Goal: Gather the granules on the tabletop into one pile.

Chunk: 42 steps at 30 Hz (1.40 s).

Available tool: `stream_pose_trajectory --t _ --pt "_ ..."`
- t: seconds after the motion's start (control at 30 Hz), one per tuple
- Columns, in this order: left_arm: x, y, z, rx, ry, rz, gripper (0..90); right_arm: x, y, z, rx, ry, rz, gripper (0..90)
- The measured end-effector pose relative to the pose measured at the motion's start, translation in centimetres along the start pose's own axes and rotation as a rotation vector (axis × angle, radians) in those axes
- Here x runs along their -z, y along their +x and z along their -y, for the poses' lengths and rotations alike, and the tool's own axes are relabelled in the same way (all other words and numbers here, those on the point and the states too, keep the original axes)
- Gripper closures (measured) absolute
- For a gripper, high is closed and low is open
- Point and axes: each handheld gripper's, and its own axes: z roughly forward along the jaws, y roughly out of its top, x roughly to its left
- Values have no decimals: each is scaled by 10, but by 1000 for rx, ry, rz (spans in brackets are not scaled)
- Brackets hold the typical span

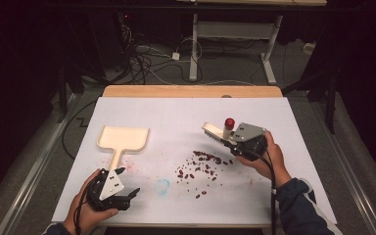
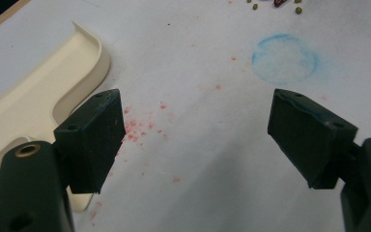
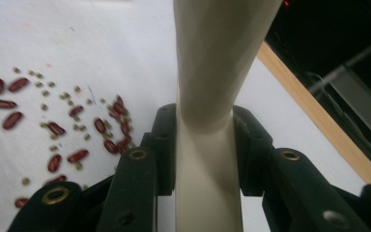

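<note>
Right hand-held gripper (image 1: 230, 138) clamped on the cream handle of a brush (image 1: 214, 132), bristle head jutting up and away beyond the jaws, a red knob (image 1: 230, 122) just beside it. Beans (image 1: 200, 166) strewn on the bench (image 1: 176, 112) just below and left of that gripper. Left hand-held gripper (image 1: 127, 182) spread wide, holding nothing, dustpan (image 1: 122, 139) lying just ahead with its handle end reaching toward the jaws. From the right gripper view, handle (image 3: 207, 145) pinched between both pads, small green grains (image 3: 46, 107) mixed among the red beans (image 3: 9, 104). From the left gripper view, dustpan (image 2: 34, 106) rim beside the left jaw, pink specks (image 2: 140, 128) and a blue ring (image 2: 285, 59) stained on the sheet between the jaws.
</note>
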Motion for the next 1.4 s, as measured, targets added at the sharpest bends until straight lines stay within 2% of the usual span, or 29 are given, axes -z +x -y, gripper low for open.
stream_pose_trajectory --t 0.1,0.17,0.23,0.27,0.3,0.33,0.37,0.4,0.43,0.5,0.63,0.77,0.8,0.9,1.0,1.13,1.2,1.3,1.4 --pt "0 0 0 -10 6 -1 200 3 1 6 -34 90 56 677" --pt "0 -1 -1 -13 8 -3 200 2 8 8 -59 170 117 677" --pt "0 -1 -1 -13 6 0 200 0 17 11 -65 237 139 677" --pt "0 -1 -1 -12 5 0 200 -1 26 12 -96 250 122 677" --pt "0 -1 -2 -12 6 1 200 -1 26 12 -96 250 122 677" --pt "-1 -1 -2 -11 6 1 200 -2 33 11 -105 257 110 676" --pt "-1 -2 -2 -14 7 1 200 -3 41 9 -85 275 127 675" --pt "-1 -2 -2 -16 7 2 200 -6 55 3 -59 282 151 675" --pt "-1 -2 -3 -16 7 2 200 -6 55 3 -59 282 151 675" --pt "-1 -2 -3 -17 6 2 200 -9 63 -2 -67 267 137 675" --pt "-2 -2 -3 -16 9 5 200 -12 73 -14 -114 207 103 676" --pt "-2 -2 -3 -16 9 6 200 -14 77 -20 -106 186 94 676" --pt "-2 -2 -2 -14 7 5 200 -13 76 -22 -127 155 70 677" --pt "-2 -2 -2 -12 9 5 200 -11 76 -24 -123 146 74 677" --pt "-2 -2 -2 -12 12 1 200 -6 73 -25 -117 117 107 677" --pt "0 -1 -2 -9 6 -4 200 10 68 -29 -134 43 81 677" --pt "1 -1 -2 -8 4 -7 200 19 68 -33 -153 0 28 676" --pt "3 1 -2 0 -8 -16 200 30 74 -38 -204 -68 -122 676" --pt "7 5 -2 16 -29 -30 199 33 85 -43 -206 -104 -222 677"
